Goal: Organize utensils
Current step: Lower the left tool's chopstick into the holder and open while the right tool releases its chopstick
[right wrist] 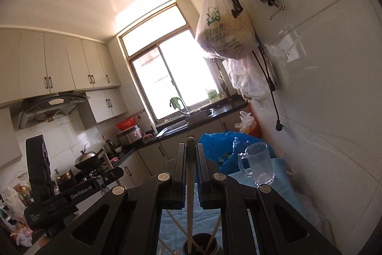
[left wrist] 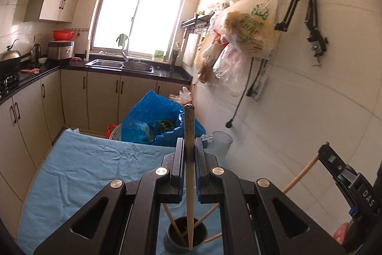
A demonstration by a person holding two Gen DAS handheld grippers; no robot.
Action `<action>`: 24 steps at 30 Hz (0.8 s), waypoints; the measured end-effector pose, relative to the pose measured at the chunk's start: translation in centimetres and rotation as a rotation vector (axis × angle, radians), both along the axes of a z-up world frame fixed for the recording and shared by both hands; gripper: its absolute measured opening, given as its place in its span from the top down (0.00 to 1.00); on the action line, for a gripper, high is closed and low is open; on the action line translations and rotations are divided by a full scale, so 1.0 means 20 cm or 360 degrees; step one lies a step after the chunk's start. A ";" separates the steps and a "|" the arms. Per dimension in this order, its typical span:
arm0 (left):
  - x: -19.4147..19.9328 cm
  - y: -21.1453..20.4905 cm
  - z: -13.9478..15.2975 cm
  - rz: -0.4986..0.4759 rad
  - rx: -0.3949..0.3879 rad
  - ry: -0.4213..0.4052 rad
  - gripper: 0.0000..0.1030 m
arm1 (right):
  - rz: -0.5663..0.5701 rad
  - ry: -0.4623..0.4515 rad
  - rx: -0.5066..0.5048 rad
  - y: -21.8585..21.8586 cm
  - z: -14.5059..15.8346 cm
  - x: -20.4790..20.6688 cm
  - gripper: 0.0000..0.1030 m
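each wooden chopstick (left wrist: 189,154) is light, stiff and smooth, so it can pivot in a thin grip; hold at mid-shaft. the left gripper (left wrist: 189,147) is clamped on one, its lower tip inside the dark cup (left wrist: 187,237) on the blue-covered tabletop (left wrist: 95,164). the right gripper (right wrist: 191,152) likewise clamps a second chopstick (right wrist: 190,195) over the cup.

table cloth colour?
Light blue, plain and wrinkled; the table cloth shows best in the left wrist view.
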State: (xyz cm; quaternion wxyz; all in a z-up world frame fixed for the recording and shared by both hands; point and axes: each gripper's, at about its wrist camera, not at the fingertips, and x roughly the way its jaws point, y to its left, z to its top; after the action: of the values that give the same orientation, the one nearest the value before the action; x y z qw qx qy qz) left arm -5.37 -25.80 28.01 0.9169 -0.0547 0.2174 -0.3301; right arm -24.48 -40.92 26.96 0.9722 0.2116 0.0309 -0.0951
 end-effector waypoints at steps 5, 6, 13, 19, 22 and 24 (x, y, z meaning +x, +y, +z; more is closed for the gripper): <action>0.12 -0.07 -0.16 0.0010 0.0034 0.0115 0.93 | 0.0012 0.0101 0.0044 -0.07 -0.11 0.13 0.92; 0.14 -0.08 -0.18 0.0009 0.0038 0.0134 0.93 | 0.0015 0.0122 0.0053 -0.08 -0.14 0.15 0.92; 0.22 -0.10 -0.33 0.0037 0.0072 0.0210 0.93 | 0.0036 0.0248 0.0089 -0.10 -0.30 0.27 0.92; 0.25 -0.11 -0.43 0.0021 0.0101 0.0273 0.93 | 0.0057 0.0341 0.0150 -0.12 -0.41 0.34 0.92; 0.26 -0.11 -0.46 0.0018 0.0112 0.0295 0.93 | 0.0067 0.0372 0.0171 -0.14 -0.45 0.36 0.92; 0.26 -0.11 -0.47 0.0015 0.0113 0.0310 0.93 | 0.0072 0.0382 0.0186 -0.14 -0.46 0.37 0.92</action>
State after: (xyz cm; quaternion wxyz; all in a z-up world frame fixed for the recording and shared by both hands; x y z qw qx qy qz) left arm -0.08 -27.90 18.56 0.8943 -0.0550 0.3168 -0.3111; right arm -17.06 -43.73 17.73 0.9494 0.2543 0.1573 -0.0959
